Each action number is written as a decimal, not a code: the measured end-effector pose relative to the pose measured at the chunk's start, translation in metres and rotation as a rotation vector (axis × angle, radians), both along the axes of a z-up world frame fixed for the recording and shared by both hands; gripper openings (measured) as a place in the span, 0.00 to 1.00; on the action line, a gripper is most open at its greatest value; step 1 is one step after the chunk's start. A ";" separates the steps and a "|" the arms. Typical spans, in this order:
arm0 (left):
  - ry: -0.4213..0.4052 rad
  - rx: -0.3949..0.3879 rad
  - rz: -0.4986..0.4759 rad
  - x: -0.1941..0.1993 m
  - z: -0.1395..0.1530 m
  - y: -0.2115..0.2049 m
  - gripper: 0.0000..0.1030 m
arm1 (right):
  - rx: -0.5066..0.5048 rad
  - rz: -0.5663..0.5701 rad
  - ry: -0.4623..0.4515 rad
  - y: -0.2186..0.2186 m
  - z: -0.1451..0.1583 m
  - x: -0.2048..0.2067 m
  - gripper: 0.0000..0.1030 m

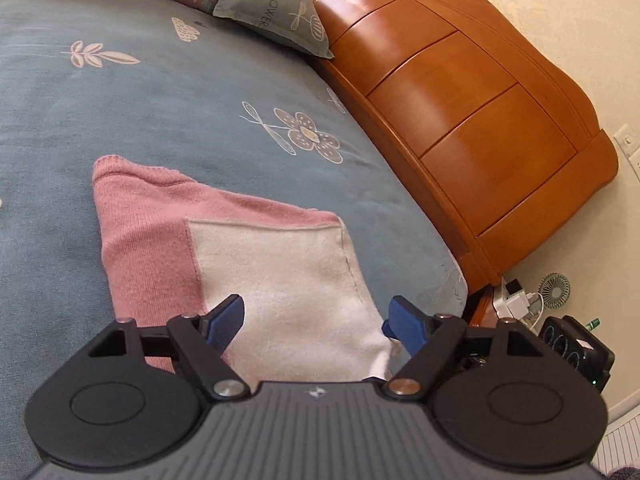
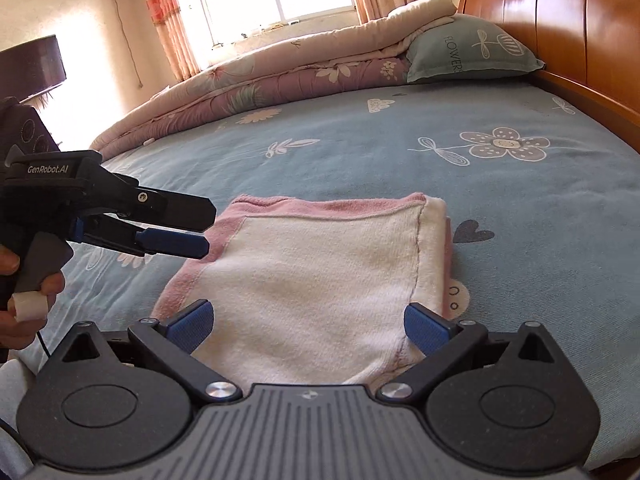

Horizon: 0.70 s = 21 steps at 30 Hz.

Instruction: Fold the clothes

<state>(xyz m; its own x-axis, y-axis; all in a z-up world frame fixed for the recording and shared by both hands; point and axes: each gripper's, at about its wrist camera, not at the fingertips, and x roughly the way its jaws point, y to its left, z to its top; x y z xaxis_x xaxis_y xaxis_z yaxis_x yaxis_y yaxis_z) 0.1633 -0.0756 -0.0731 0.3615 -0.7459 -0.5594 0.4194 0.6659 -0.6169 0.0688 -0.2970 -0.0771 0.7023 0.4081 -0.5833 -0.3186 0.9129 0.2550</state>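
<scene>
A folded pink and white knitted garment (image 1: 280, 272) lies flat on the blue flowered bed sheet (image 1: 160, 112). My left gripper (image 1: 316, 322) hangs over its near edge, jaws wide and open, the blue pads clear of the cloth. In the right wrist view the same garment (image 2: 320, 272) lies straight ahead, white panel up, pink border at the far and left sides. My right gripper (image 2: 308, 318) stands open above the garment's near edge with nothing pinched. The left gripper (image 2: 202, 232) comes in from the left there, its tips beside the garment's left pink edge.
A wooden headboard (image 1: 460, 92) runs along the bed's right side, with a grey-green pillow (image 1: 276, 20) against it. A rolled quilt (image 2: 280, 72) lies along the far side under the window. A small fan (image 1: 554, 286) and a power strip stand beyond the bed corner. A hand (image 2: 24, 280) grips the left gripper's handle.
</scene>
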 end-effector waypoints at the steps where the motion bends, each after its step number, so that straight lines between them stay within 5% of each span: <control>1: 0.023 0.034 0.003 0.000 -0.007 -0.003 0.79 | -0.005 0.003 0.009 0.002 -0.004 0.000 1.00; 6: 0.019 0.052 0.057 -0.012 0.000 0.006 0.79 | -0.012 -0.015 0.014 0.001 0.006 -0.006 1.00; 14: -0.050 0.270 0.134 -0.043 0.009 0.018 0.81 | 0.008 0.149 0.051 0.031 0.010 -0.031 1.00; 21: -0.078 0.305 0.167 -0.060 0.015 0.030 0.84 | -0.046 -0.030 0.097 -0.001 0.000 -0.041 1.00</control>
<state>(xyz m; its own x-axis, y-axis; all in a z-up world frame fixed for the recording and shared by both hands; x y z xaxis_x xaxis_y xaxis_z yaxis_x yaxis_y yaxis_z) 0.1034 -0.0456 -0.0581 0.5144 -0.4756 -0.7136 0.3272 0.8780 -0.3493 0.0274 -0.2978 -0.0773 0.6531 0.3586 -0.6670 -0.2664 0.9333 0.2409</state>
